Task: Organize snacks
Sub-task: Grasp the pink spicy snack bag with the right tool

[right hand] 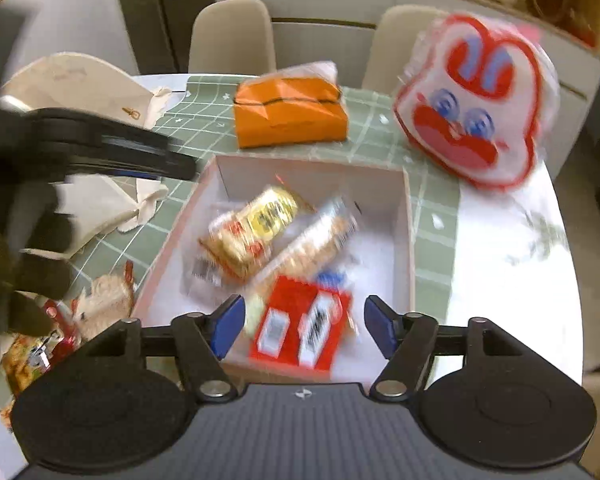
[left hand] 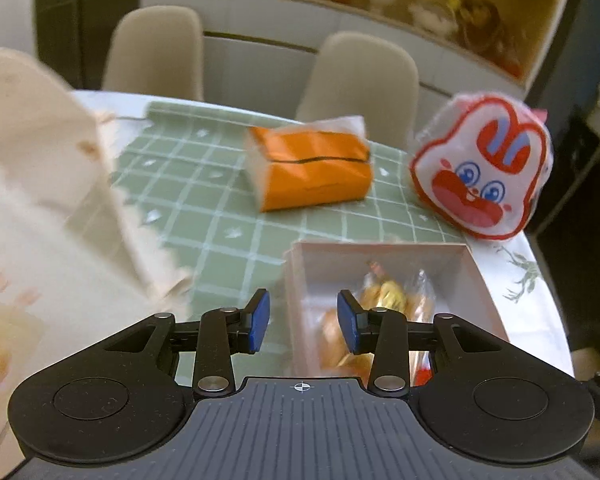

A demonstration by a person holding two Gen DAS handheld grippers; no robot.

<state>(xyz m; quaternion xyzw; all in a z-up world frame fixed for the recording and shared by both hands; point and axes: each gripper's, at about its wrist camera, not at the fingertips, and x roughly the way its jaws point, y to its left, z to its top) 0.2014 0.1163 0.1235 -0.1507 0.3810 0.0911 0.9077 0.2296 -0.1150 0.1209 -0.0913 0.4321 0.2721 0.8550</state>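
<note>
A pale pink open box (right hand: 409,240) sits on the green checked mat and holds a gold snack pack (right hand: 256,232), a clear biscuit pack (right hand: 320,236) and a red pack (right hand: 300,328). My right gripper (right hand: 305,330) is open above the box's near side, over the red pack, touching nothing. My left gripper (left hand: 303,322) is open and empty over the box's left wall (left hand: 296,280); the gold snacks (left hand: 384,296) show inside. More loose snacks (right hand: 100,304) lie left of the box. The left gripper's body (right hand: 100,144) shows in the right wrist view.
An orange tissue pack (left hand: 312,168) lies beyond the box. A rabbit-face bag (left hand: 484,172) stands at the right, near the table edge. A cream cloth bag (left hand: 40,200) fills the left. Two beige chairs (left hand: 364,76) stand behind the table.
</note>
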